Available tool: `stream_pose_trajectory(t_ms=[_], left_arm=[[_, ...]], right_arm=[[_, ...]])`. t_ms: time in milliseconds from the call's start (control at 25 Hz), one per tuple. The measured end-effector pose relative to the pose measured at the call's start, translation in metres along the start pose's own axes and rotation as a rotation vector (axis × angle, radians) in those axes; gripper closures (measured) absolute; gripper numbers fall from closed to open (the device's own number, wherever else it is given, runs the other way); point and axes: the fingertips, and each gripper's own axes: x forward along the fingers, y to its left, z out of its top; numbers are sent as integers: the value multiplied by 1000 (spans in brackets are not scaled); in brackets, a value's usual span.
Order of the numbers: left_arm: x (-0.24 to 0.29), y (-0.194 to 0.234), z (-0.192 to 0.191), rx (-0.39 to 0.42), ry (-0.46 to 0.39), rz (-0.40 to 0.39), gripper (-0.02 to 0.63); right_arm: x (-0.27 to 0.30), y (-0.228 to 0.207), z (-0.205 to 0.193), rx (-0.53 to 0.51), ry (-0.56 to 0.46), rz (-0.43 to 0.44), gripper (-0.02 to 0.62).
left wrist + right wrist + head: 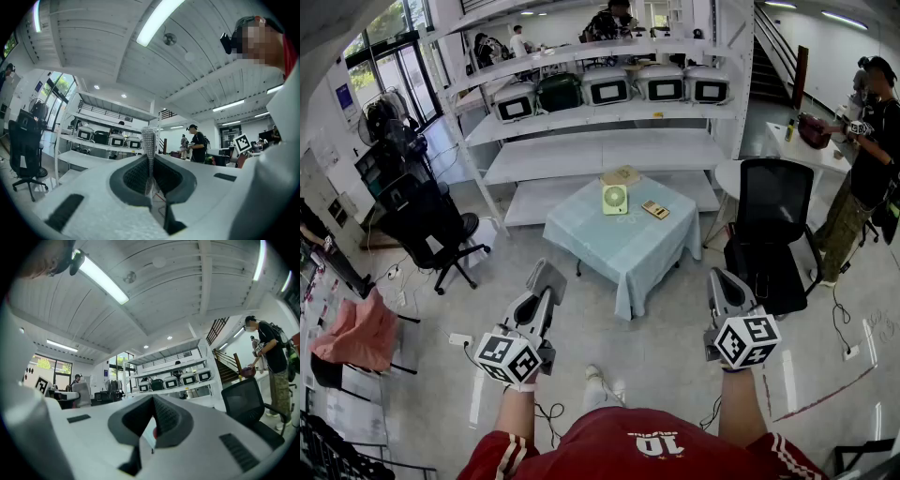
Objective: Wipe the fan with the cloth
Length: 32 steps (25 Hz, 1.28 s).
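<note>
Head view: your table (609, 248) carries the fan (615, 199), with shelving (600, 155) behind. Your left gripper (548, 273) and right gripper (719, 279) sit closed, empty.

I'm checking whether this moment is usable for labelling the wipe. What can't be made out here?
- Small pale green desk fan: seen in the head view only, too small to show dust or grille detail.
- Tan folded thing behind it: too small to confirm as the cloth.
- Flat yellowish object: too small to identify.
- Both gripper views: aimed upward at shelves and ceiling, so the light blue-clothed table falls outside them.
</note>
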Motion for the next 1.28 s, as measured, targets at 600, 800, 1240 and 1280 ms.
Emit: stream_pose_trajectory(t_ms=[600, 800, 1240, 1280], left_arm=[[17, -5, 2, -21, -17, -11, 588], [23, -3, 2, -24, -2, -11, 588], [108, 67, -29, -31, 31, -22, 588], [121, 80, -34, -41, 36, -20, 588]], right_arm=[[5, -7, 13, 28, -62, 34, 592], [15, -5, 18, 55, -74, 73, 592], [115, -20, -9, 81, -54, 101, 592], [131, -22, -15, 81, -45, 98, 592]])
